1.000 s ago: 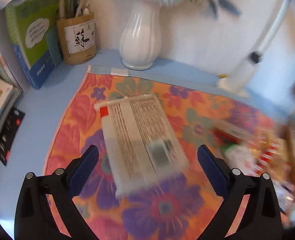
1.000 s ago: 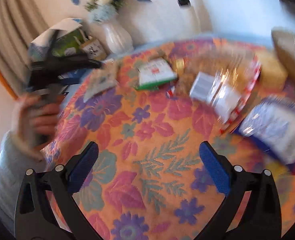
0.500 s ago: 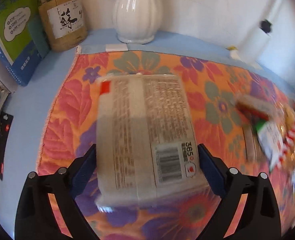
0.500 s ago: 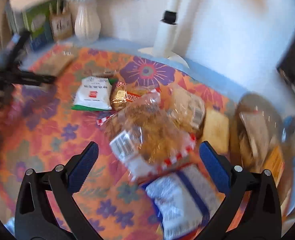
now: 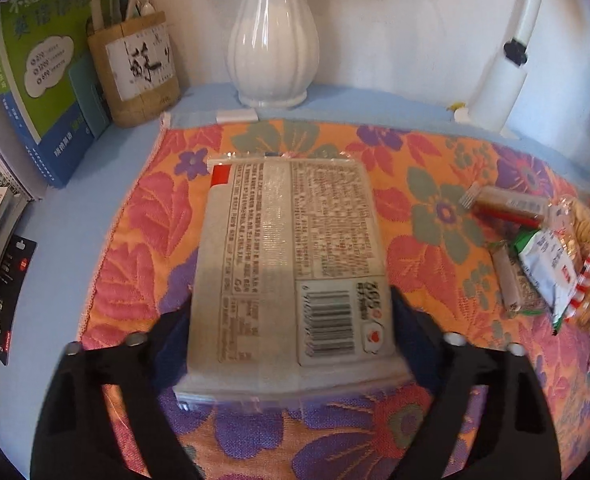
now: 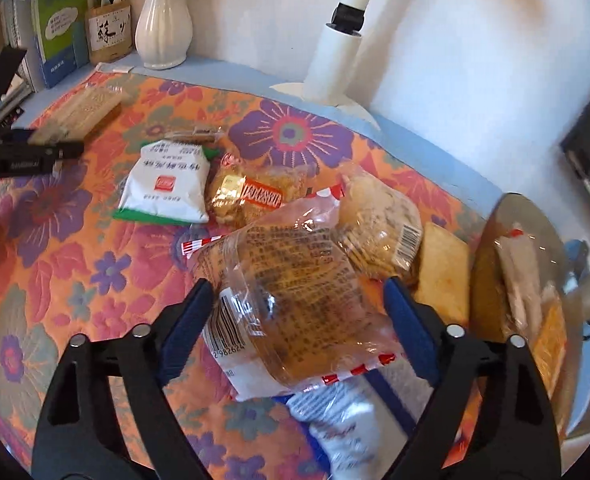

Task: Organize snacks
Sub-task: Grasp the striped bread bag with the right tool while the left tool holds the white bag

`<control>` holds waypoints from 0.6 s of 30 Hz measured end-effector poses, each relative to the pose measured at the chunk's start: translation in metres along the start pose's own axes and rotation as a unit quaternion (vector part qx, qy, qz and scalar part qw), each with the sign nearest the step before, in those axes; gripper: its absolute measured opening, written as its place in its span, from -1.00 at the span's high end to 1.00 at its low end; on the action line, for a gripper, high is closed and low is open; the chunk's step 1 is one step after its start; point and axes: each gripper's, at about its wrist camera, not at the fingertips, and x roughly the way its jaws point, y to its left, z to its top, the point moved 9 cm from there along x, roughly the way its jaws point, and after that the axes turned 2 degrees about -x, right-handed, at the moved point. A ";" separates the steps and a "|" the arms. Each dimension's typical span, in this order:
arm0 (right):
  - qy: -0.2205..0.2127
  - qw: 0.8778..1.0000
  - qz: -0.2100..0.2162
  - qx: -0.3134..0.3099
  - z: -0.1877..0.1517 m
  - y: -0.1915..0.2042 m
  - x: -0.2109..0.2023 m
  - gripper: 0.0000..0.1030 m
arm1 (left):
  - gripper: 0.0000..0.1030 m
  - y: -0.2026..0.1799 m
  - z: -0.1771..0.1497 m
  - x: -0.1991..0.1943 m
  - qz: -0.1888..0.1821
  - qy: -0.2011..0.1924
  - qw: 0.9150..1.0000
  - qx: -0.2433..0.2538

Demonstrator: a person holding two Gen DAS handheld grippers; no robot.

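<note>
A flat grey snack pack (image 5: 291,256), printed side and barcode up, lies on the floral cloth (image 5: 435,208). My left gripper (image 5: 291,300) straddles its near end. Its jaws are closing and both pads touch the pack's long edges. In the right wrist view that pack (image 6: 87,112) shows far left by the black left gripper (image 6: 27,156). My right gripper (image 6: 295,292) is over the snack pile. Its jaws are closing on a clear bag of brown snacks (image 6: 295,300) with red-and-white trim, and the film meets both pads.
Around the clear bag lie a white-and-green packet (image 6: 167,184), a gold-and-orange snack (image 6: 247,196), a round cracker bag (image 6: 383,220), a yellow block (image 6: 443,276) and a blue-and-white bag (image 6: 335,412). A vase (image 5: 273,40), pen holder (image 5: 139,68), books (image 5: 43,60) and lamp base (image 6: 335,60) line the back.
My left gripper came down over the grey pack and its jaws narrowed onto its sides. My right gripper swung from open cloth to the snack pile, and its jaws narrowed around the clear bag.
</note>
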 end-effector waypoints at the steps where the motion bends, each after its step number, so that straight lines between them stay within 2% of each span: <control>1: 0.002 1.000 -0.001 0.008 -0.003 0.002 -0.004 -0.64 | -0.56 0.001 0.000 -0.001 -0.003 -0.002 1.000 0.000; 5: 0.012 0.997 0.036 0.062 -0.013 0.015 -0.015 -0.61 | -0.54 0.003 0.002 -0.004 -0.015 -0.004 1.000 -0.015; 7: 0.024 0.992 0.075 0.102 -0.021 0.025 -0.024 -0.58 | -0.54 0.002 0.002 -0.004 -0.015 -0.005 1.000 -0.016; 9: 0.037 0.981 0.127 0.144 -0.030 0.035 -0.036 -0.61 | -0.54 0.002 0.002 -0.005 -0.016 -0.004 1.000 -0.015; 11: 0.046 0.970 0.172 0.164 -0.038 0.046 -0.041 -0.94 | -0.55 0.003 0.002 -0.006 -0.018 -0.003 1.000 -0.015; 12: 0.044 0.968 0.185 0.164 -0.043 0.051 -0.043 -0.94 | -0.55 0.003 0.001 -0.005 -0.018 -0.002 1.000 -0.015; 15: 0.037 0.980 0.152 0.127 -0.051 0.060 -0.042 -0.94 | -0.57 0.002 0.001 -0.005 -0.024 -0.003 1.000 -0.015; 17: 0.036 0.981 0.144 0.128 -0.052 0.064 -0.039 -0.94 | -0.57 0.003 -0.001 -0.006 -0.027 -0.004 0.999 -0.018; 18: 0.038 0.978 0.154 0.137 -0.052 0.066 -0.036 -0.94 | -0.57 0.003 -0.001 -0.006 -0.027 -0.004 0.999 -0.017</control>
